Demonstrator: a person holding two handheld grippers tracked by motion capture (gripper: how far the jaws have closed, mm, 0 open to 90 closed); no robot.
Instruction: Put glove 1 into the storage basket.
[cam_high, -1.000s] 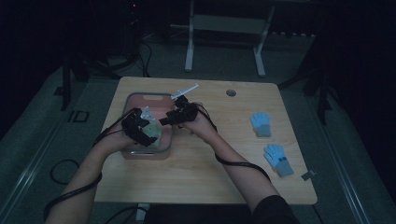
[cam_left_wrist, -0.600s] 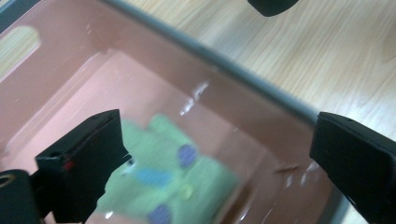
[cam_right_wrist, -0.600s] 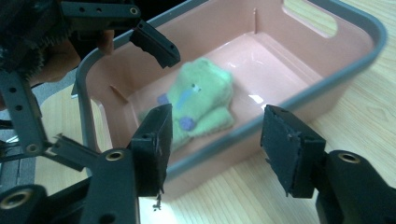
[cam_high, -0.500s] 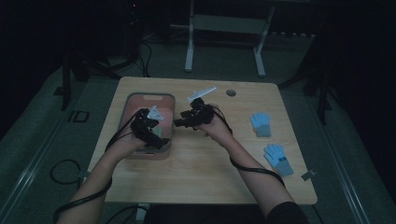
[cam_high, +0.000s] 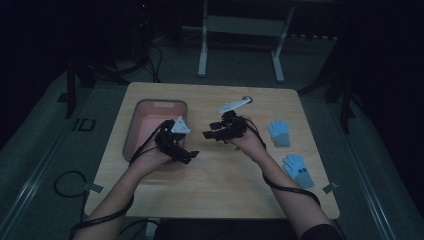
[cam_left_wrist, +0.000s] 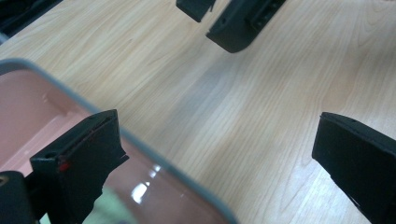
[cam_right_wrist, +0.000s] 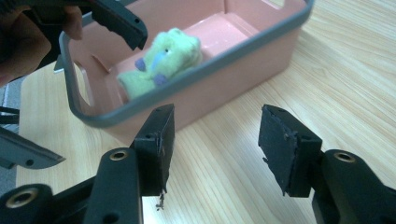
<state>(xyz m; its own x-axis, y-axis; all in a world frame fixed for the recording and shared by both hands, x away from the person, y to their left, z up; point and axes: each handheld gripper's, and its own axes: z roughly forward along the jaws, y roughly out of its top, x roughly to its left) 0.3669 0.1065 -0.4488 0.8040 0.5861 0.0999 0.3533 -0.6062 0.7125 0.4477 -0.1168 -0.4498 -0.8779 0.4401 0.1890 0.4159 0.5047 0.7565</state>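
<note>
A: High view? 
B: Left gripper (cam_high: 192, 154) at the pink bin's (cam_high: 131, 125) 4 o'clock corner; right gripper (cam_high: 207, 134) at its 3 o'clock, above the table (cam_high: 210, 192).

A: Left gripper view? 
B: Jaws wide, just opened, empty.

A: Right gripper view? 
B: Jaws half open, empty; green plush toy (cam_right_wrist: 161, 60) inside the bin, 11 o'clock.

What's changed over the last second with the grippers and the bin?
Both hand-held grippers have pulled back from over the pink bin: the left one toward its near corner, jaws just opened and empty; the right one out over bare table, also empty. The green toy lies in the bin. Bin and blue gloves stayed put.
</note>
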